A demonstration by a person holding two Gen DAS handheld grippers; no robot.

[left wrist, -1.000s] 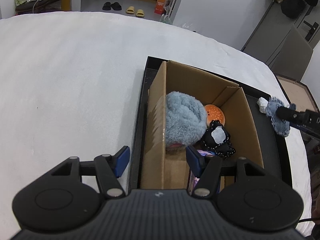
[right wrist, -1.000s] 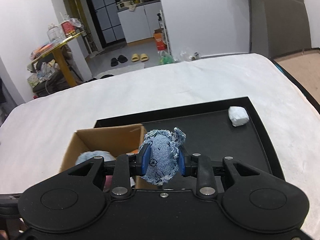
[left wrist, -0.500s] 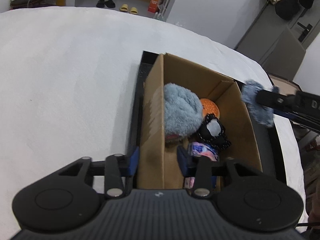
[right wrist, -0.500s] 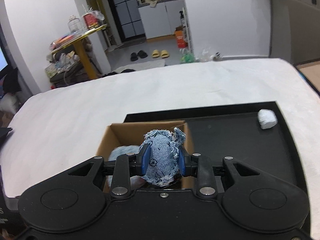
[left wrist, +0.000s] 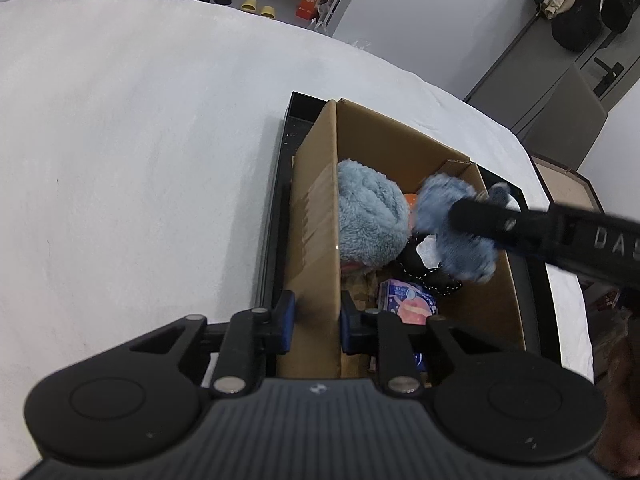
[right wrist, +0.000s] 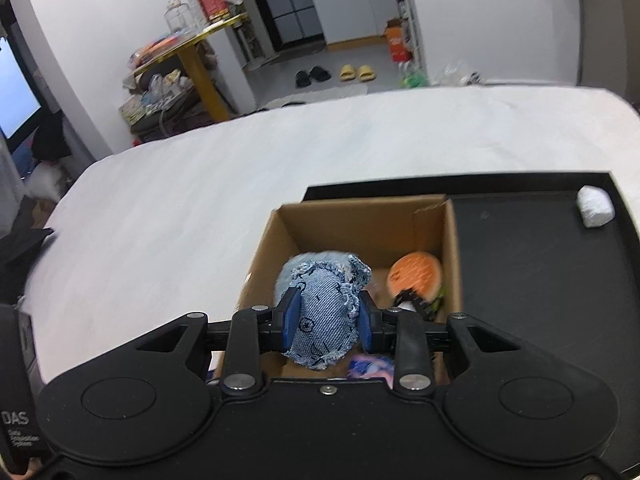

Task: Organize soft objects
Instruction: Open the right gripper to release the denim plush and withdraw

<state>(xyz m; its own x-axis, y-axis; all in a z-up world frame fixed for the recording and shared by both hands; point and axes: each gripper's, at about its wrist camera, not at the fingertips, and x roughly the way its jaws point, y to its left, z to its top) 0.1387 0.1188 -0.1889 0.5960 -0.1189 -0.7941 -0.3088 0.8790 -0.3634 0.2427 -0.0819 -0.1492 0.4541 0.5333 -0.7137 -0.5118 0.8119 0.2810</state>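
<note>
A cardboard box (left wrist: 316, 216) stands on a black tray (left wrist: 280, 184) on the white bed. Inside lie a fluffy blue plush (left wrist: 368, 216), an orange plush (right wrist: 416, 276), a black toy (left wrist: 424, 272) and a pink packet (left wrist: 408, 300). My left gripper (left wrist: 316, 326) is shut on the box's left wall near its front corner. My right gripper (right wrist: 326, 316) is shut on a denim toy (right wrist: 324, 320) and holds it above the box's inside, over the blue plush (right wrist: 312, 264). The denim toy also shows blurred in the left wrist view (left wrist: 452, 232).
A white soft lump (right wrist: 594, 211) lies at the far right corner of the tray (right wrist: 540, 280). The white bed cover (left wrist: 140, 160) spreads to the left. Beyond the bed are a yellow table (right wrist: 196, 60), slippers and cabinets.
My right gripper has carried the denim toy leftward from over the tray to above the open box. My left gripper has closed on the box's left wall.
</note>
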